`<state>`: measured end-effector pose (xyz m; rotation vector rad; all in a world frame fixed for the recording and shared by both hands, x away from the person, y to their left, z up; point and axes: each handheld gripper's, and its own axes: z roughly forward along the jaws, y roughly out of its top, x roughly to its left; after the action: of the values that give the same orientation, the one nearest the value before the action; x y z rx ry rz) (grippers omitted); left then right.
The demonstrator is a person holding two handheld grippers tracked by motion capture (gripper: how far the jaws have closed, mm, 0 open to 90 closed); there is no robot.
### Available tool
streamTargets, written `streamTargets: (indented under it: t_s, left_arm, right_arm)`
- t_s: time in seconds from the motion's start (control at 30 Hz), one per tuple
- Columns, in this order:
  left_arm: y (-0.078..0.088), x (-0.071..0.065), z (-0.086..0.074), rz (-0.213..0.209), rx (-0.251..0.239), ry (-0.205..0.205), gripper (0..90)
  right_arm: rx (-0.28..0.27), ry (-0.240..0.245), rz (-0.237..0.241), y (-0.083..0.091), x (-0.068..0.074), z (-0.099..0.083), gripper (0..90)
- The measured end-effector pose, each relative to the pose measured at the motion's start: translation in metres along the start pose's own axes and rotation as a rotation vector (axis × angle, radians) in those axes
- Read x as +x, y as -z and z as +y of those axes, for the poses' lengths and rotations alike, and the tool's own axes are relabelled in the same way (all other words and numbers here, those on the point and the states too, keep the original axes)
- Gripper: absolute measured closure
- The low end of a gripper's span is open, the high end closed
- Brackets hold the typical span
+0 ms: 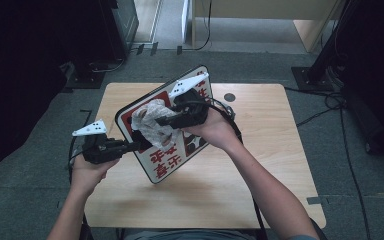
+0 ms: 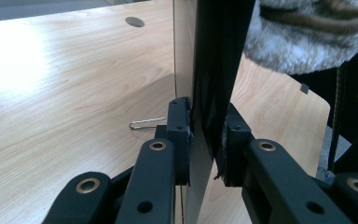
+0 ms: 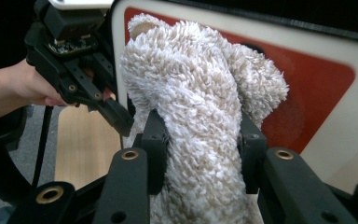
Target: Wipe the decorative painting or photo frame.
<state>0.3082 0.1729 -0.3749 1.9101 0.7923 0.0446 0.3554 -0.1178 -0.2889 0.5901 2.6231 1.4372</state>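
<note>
1. Nearest the lens in the right gripper view: right gripper (image 3: 200,149), jaws clamped on a fluffy cloth (image 3: 200,93), pile bulging out above and between the pads.
2. Just behind that cloth: sign (image 3: 317,88), red panel inside a cream border, cloth pressed against its face.
3. Up and left of the right jaws in the same view: left gripper (image 3: 116,116), gripped by a hand (image 3: 32,86), tips at the sign's edge.
4. In the left gripper view: left gripper (image 2: 205,140) closed on the sign (image 2: 214,70), seen edge-on as a dark upright slab between the pads; neither the red panel nor the writing to be made out from this side.
5. Above and right of those jaws: underside of the cloth (image 2: 303,42), white pile with a brown seam.
6. Left of the left jaws, lying flat on the table (image 2: 51,93): a wire clip (image 2: 144,123); farther off, a round cable hole (image 2: 134,21).
7. From the high view: sign (image 1: 190,145) held tilted above the table (image 1: 260,165), left gripper (image 1: 135,146) at its lower left edge, right gripper (image 1: 165,120) over its face with the cloth (image 1: 150,122) bunched ahead of the jaws.
8. Writing: large red Chinese characters along the sign's lower white band, more near the top corner; too small and skewed to read with certainty.
</note>
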Motion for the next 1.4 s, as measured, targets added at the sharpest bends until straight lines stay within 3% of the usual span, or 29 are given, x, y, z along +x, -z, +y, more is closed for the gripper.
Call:
streamTargets:
  t_s: [0.4,0.8,1.4]
  left_arm:
    - [-0.001,0.0,0.0,-0.002,-0.002,0.005,78.6]
    - [-0.001,-0.001,0.001,0.002,0.002,0.001,78.6]
    - [0.0,-0.001,0.001,0.001,0.006,0.002,78.4]
  right_arm:
    - [-0.006,-0.026,0.017,-0.006,-0.003,-0.02,65.0]
    - [0.008,-0.002,0.009,-0.013,-0.002,-0.035,64.8]
    - [0.032,-0.021,0.015,-0.021,-0.001,-0.054,64.7]
